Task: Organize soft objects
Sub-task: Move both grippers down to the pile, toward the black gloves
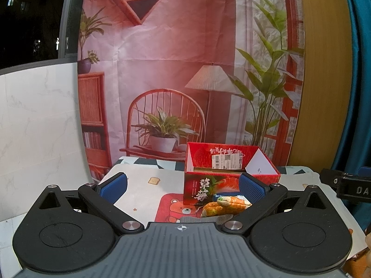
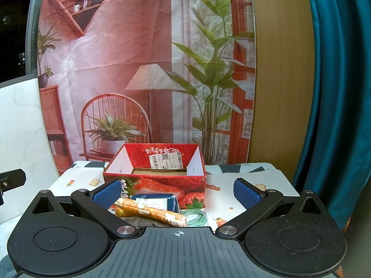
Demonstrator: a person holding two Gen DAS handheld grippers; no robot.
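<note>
Strawberries cover the red cardboard box (image 2: 157,180) that stands open-topped on your table, its flaps folded inward and a white shipping label (image 2: 165,159) stuck on the inner back wall. You can see bare cardboard at the bottom of it; whether anything lies deeper inside, the views do not tell.

Your left gripper (image 1: 183,186) is released, its blue-padded fingers (image 1: 113,186) spread wide with nothing between them. Your right gripper (image 2: 177,193) is likewise spread apart and grasps nothing.

Look just in front of the box, on its near side. An orange plush pouch with white floral print (image 2: 148,212) lies there on its side, leaning against a dark blue flat packet with a pale label (image 2: 157,202), which touches the box's front face. Beside the pouch, toward your right, sits a loose bundle of mint-green rubber bands (image 2: 196,216). A grey knitted cloth (image 1: 204,219) peeks out from under the pouch, mostly hidden behind the gripper body.

From the left wrist view, the same pouch sits close to your left gripper's right finger, with a red mat printed with a cartoon bear (image 1: 176,208) under it. All of this rests on a white tablecloth with small toast and star prints (image 2: 231,180). Behind the table hangs a printed backdrop of a pink room with chair, lamp and plants (image 2: 139,69), and a teal curtain (image 2: 336,92) falls at the right.
</note>
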